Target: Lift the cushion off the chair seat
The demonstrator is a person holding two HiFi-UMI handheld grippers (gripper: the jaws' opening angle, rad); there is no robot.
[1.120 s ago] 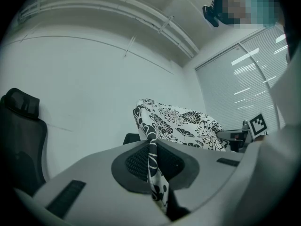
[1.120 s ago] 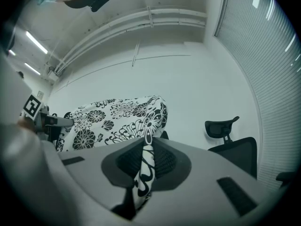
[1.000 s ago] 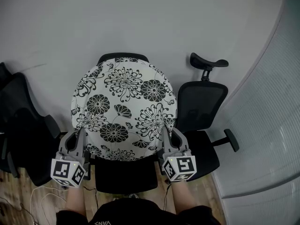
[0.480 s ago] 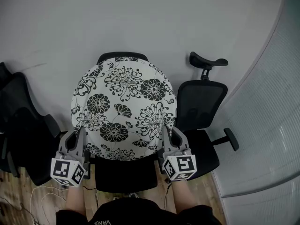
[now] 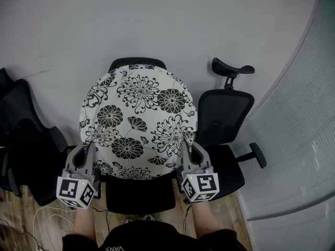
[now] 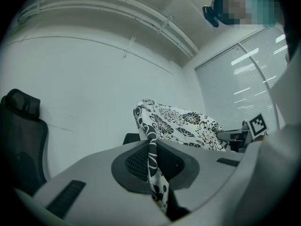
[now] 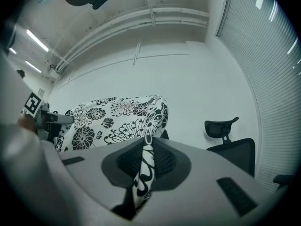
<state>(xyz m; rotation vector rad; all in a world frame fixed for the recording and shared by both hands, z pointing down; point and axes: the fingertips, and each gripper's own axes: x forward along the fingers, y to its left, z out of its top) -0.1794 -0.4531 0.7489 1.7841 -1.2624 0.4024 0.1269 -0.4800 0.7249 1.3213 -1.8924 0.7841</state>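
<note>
Left tool (image 5: pixel 86 149) and right tool (image 5: pixel 191 149) pinch cushion (image 5: pixel 138 116)

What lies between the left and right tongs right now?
The floral cushion spans the whole gap in the head view; left tongs and right tongs each pinch a near corner.

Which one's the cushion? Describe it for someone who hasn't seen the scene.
Along the white wall stands a row of black office chairs; find the middle chair. Covering its backrest is the cushion, pinched at both near corners by the left gripper and right gripper. It alone is white with black flowers.
</note>
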